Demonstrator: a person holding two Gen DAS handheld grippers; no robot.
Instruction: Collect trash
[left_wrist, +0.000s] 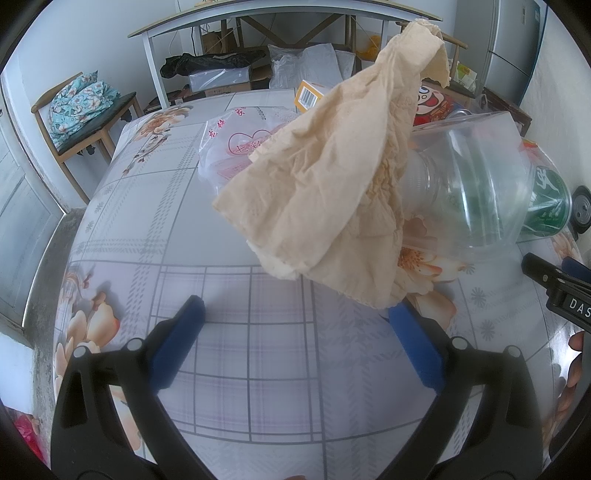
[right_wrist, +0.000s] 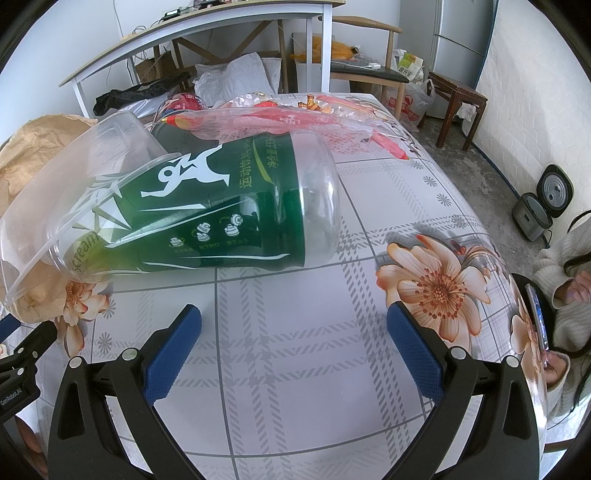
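Behind the floral tablecloth (right_wrist: 332, 369), a white desk (right_wrist: 207, 33) lines the wall

We've got soft, even daylight in both views — only faint shadows under the gripper fingers (left_wrist: 188, 310). Glossy tablecloth (right_wrist: 295, 350) shows mild sheen. Heavy fisheye bending + black vignette at corners, center's sharp, no real blur.
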